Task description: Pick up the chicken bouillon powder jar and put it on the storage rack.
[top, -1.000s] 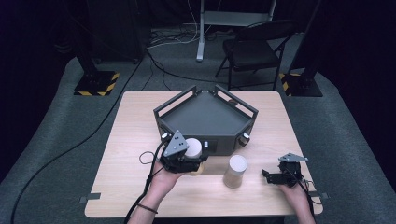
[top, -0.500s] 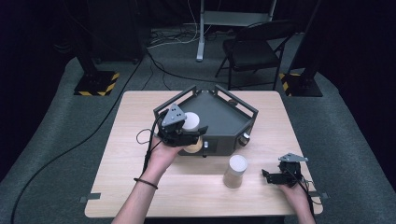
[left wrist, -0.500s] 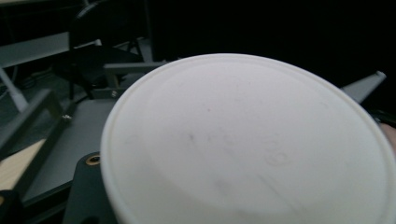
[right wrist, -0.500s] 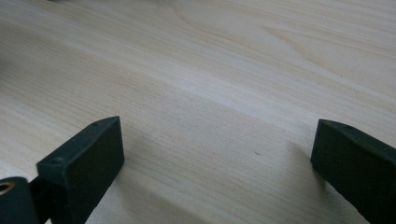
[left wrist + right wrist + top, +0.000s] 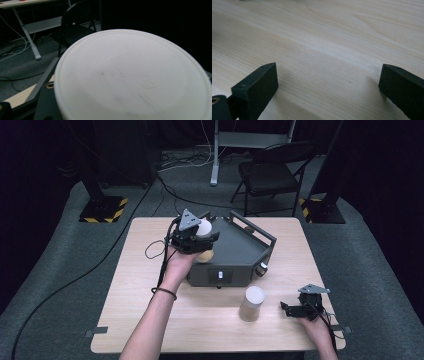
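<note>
A tan container with a white lid (image 5: 203,228) hangs in the air over the left rim of the dark angular tray (image 5: 240,251), and my left gripper (image 5: 204,236) is shut on it. In the left gripper view the white lid (image 5: 132,75) looms close, with the tray's edge (image 5: 45,100) below it. A second tan container with a white lid (image 5: 252,303) stands upright on the table in front of the tray. To its right my right gripper (image 5: 290,309) rests low on the wood, jaws open and pointing at that container. Bare wood lies between the jaws of my right gripper (image 5: 327,85).
The wooden table (image 5: 150,320) stands on a grey carpet. A black folding chair (image 5: 272,175) and a metal stand (image 5: 216,155) are behind it. Black posts with striped bases (image 5: 102,207) flank the far corners. A cable (image 5: 160,265) trails from the left gripper.
My left hand has lifted the lidded container from in front of the tray up and away, over the tray's left rim. The right gripper and the standing container have stayed put.
</note>
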